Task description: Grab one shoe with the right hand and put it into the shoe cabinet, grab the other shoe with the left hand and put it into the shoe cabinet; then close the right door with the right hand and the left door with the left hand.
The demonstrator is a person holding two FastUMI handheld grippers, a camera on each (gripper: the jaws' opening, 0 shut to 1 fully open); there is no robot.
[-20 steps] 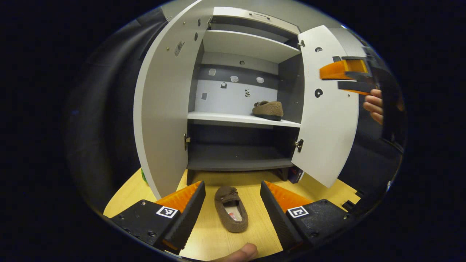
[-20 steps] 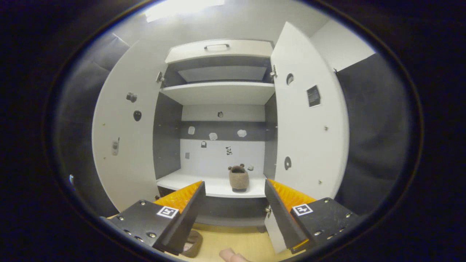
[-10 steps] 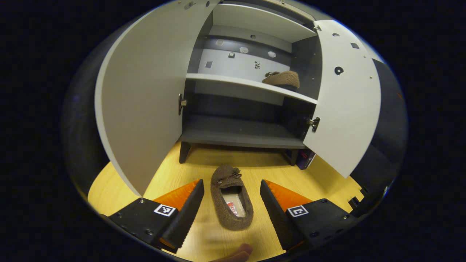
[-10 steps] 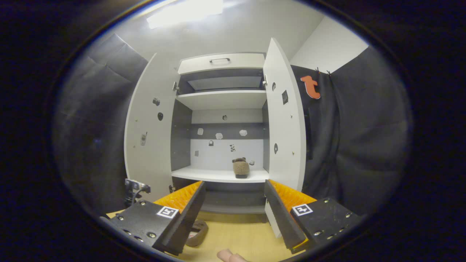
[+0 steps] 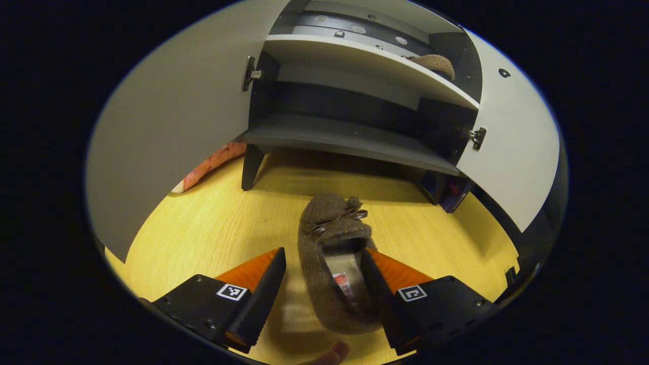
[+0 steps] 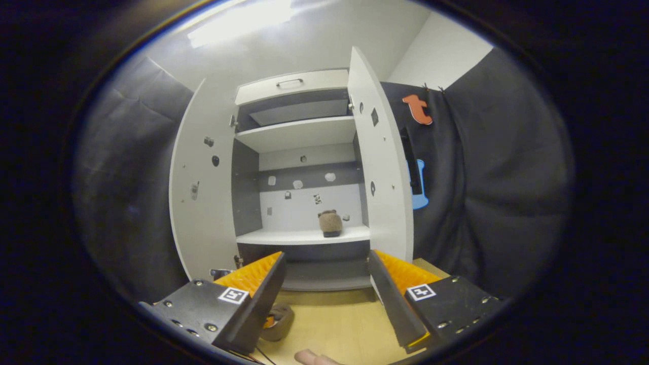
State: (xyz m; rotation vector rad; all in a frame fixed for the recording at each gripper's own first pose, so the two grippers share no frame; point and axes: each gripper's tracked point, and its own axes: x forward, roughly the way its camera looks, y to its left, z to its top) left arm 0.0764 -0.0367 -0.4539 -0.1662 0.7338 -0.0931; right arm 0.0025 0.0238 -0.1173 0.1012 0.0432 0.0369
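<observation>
Lying on the wooden floor (image 5: 213, 228) in front of the shoe cabinet (image 5: 355, 137), the brown slipper (image 5: 332, 253) points its toe toward the cabinet and its heel back toward the left gripper (image 5: 322, 289), so its long axis runs almost along the gripper's own line of reach. That gripper stands wide, straddling the heel end: one finger looks to be at or inside the slipper's opening and the other sits apart on the far side, so nothing is pinched yet. The left hand is plainly the nearer one, and closing across the slipper's width looks like the coming move. The right gripper (image 6: 324, 299) hangs farther back, spread wide and empty, facing the open cabinet. The other slipper (image 6: 330, 223) already rests on the middle shelf (image 6: 284, 236), between both open doors.
</observation>
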